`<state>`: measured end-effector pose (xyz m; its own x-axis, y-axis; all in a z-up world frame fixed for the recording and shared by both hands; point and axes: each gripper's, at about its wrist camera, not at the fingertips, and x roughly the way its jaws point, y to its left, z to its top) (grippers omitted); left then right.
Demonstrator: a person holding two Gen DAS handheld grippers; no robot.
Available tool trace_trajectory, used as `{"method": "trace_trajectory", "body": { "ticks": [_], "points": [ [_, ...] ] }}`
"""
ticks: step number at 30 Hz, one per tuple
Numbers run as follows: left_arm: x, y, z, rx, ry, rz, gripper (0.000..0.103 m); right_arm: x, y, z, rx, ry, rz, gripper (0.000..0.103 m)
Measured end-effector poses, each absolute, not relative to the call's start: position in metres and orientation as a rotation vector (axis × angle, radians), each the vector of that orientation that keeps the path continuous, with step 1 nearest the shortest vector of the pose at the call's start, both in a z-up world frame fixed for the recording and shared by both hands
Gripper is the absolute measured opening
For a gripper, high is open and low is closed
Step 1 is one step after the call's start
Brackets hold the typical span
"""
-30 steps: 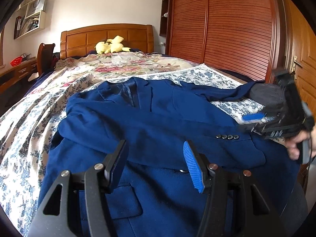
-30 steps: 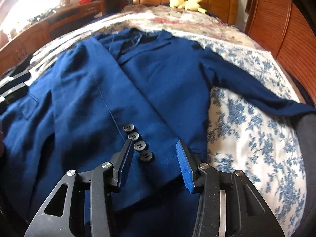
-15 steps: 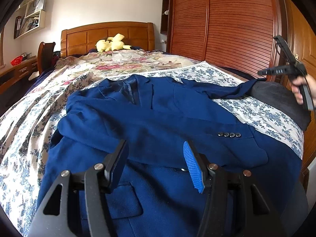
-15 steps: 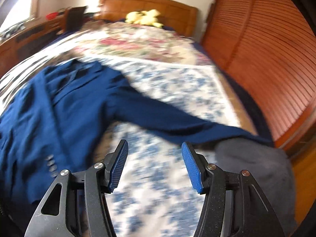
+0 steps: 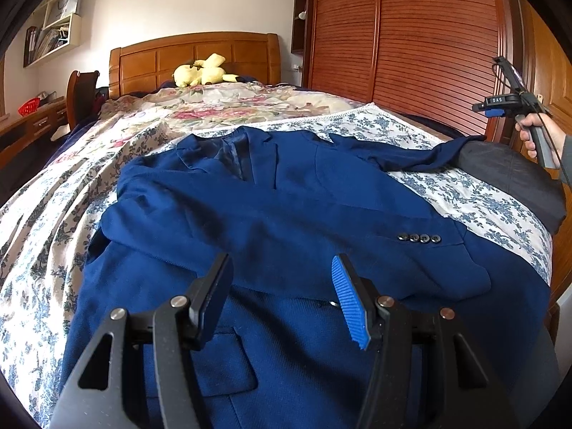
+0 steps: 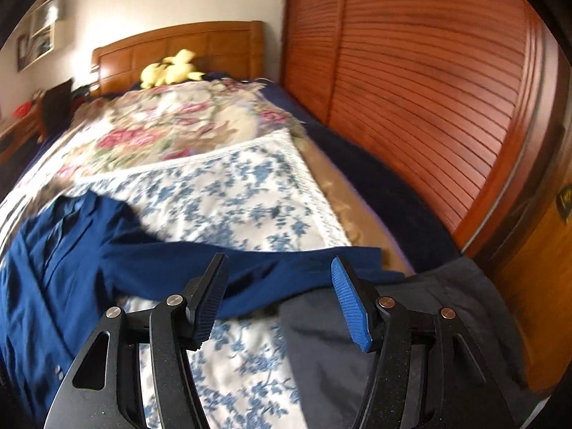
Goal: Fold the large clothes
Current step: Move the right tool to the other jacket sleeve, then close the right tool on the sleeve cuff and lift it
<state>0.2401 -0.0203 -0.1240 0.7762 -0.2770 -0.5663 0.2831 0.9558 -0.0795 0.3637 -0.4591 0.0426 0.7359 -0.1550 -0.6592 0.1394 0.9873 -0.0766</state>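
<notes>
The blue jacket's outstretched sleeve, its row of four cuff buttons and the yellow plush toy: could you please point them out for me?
outstretched sleeve point(image 6: 271, 271): right wrist view, mid-length of the sleeve.
cuff buttons point(image 5: 419, 238): left wrist view, middle of the row.
yellow plush toy point(image 5: 202, 71): left wrist view, its body by the headboard.

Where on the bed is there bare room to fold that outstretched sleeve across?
Free: blue-flowered sheet between the sleeve and the rose quilt, and the strip nearer than the sleeve, beside the dark garment. The jacket crowds the rest.
</notes>
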Motion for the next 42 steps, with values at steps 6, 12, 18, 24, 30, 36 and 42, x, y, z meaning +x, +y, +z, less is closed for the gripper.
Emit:
{"method": "trace_trajectory", "body": {
  "ticks": [6, 12, 18, 24, 30, 36, 42],
  "points": [
    [0.241, -0.021, -0.126, 0.012, 0.623, -0.303, 0.057, 0.38, -0.491, 0.014, 0.051, 0.788, -0.2, 0.061],
    [0.242, -0.022, -0.126, 0.018, 0.631, -0.305, 0.057, 0.393, -0.515, -0.011, 0.183, 0.832, -0.202, 0.061],
    [0.243, -0.022, -0.126, 0.014, 0.634, -0.308, 0.057, 0.408, -0.521, -0.019, 0.208, 0.846, -0.23, 0.056],
    [0.243, -0.022, -0.127, 0.013, 0.635, -0.309, 0.057, 0.425, -0.514, -0.031, 0.139, 0.896, -0.259, 0.005],
    [0.24, -0.021, -0.125, 0.014, 0.625, -0.308, 0.057, 0.412, -0.476, -0.001, 0.052, 0.79, -0.18, 0.001],
    [0.235, -0.019, -0.12, 0.012, 0.61, -0.306, 0.057, 0.392, -0.409, 0.052, -0.041, 0.705, -0.038, 0.001],
    [0.227, -0.012, -0.112, -0.001, 0.591, -0.309, 0.057, 0.367, -0.329, 0.086, -0.11, 0.662, 0.117, 0.001]
  ]
}}
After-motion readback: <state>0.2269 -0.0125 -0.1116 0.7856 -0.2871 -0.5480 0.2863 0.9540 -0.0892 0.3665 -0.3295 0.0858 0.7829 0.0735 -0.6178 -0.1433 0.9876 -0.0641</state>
